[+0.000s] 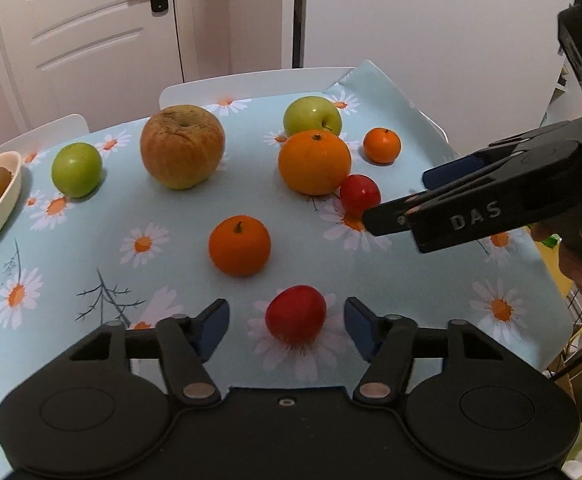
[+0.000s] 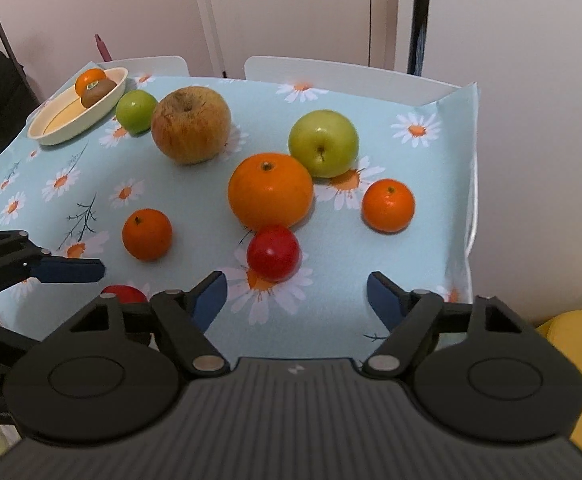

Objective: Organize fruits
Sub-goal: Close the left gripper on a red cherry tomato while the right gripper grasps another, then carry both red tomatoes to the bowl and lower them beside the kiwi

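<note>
A red plum-like fruit (image 1: 295, 312) lies on the daisy tablecloth (image 1: 431, 280) between the fingers of my left gripper (image 1: 287, 320), which is open, its blue pads clear of the fruit on both sides. In the right wrist view this fruit (image 2: 125, 294) is half hidden. A second red fruit (image 2: 273, 252) rests against the big orange (image 2: 271, 196), just ahead of my open right gripper (image 2: 297, 292), untouched. From the left wrist view, the right gripper (image 1: 399, 200) comes in from the right, its tips beside that fruit (image 1: 359, 194).
Loose fruit lies around: two mandarins (image 2: 147, 234) (image 2: 388, 205), a green apple (image 2: 323, 143), a smaller green one (image 2: 136, 111) and a large brownish apple (image 2: 190, 125). A cream dish (image 2: 71, 134) at the far left holds a kiwi and an orange. White chair backs stand behind the table.
</note>
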Demonstrator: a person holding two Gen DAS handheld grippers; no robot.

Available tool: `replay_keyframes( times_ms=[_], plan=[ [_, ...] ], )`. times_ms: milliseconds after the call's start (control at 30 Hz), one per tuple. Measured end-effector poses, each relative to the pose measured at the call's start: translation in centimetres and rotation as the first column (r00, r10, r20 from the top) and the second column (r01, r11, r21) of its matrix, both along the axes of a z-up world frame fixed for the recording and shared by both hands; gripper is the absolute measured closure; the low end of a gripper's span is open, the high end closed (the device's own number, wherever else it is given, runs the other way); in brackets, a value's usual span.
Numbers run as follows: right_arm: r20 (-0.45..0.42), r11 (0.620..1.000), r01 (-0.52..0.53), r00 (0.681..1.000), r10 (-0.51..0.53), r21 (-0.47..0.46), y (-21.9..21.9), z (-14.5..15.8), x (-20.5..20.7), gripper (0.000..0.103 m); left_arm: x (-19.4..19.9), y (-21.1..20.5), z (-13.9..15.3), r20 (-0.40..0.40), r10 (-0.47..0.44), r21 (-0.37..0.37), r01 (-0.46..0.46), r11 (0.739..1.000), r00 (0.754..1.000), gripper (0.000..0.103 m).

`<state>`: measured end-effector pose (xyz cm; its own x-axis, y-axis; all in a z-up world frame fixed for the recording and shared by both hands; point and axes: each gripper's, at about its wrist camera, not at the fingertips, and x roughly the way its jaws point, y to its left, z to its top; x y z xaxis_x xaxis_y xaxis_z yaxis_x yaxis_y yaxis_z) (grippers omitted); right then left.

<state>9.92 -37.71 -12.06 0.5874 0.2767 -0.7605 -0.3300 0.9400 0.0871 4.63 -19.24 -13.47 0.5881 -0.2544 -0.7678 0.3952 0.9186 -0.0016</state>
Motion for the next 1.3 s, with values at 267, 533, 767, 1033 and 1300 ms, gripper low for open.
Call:
replay_keyframes(
  times_ms=[267,533,767,1033,1300],
  plan=[
    [-0.008,1.0,-0.007,1.0,0.007,-0.009,0.8,-0.7,0.8,0.017,-0.2,-0.5,-0.4,0.014,-0.062,0.045,0.062,0.997,0.998,0.067],
    [-0.008,1.0,-0.016,1.0,0.015,-0.011,1.7,-1.0,1.7,0.021,-0.2,-0.1,-0.3,0.016,-0.071,0.05,0.07,0.996,0.997,0.067],
    [0.007,0.999,-0.018,1.0,0.019,-0.035,2.6,-1.0,2.1,0.029,0.0,0.4,-0.3,0.009,-0.064,0.048,0.063,0.997,0.998,0.067],
    [0.023,0.998,-0.02,1.0,0.021,-0.059,3.0,-0.9,1.9,0.057,0.1,1.0,0.0,0.006,-0.041,0.042,0.041,0.998,0.999,0.067],
    [0.029,0.998,-0.009,1.0,0.011,-0.062,3.4,0.7,1.3,0.057,-0.1,2.3,1.3,0.027,-0.007,0.03,0.007,1.0,1.0,0.067]
  ],
)
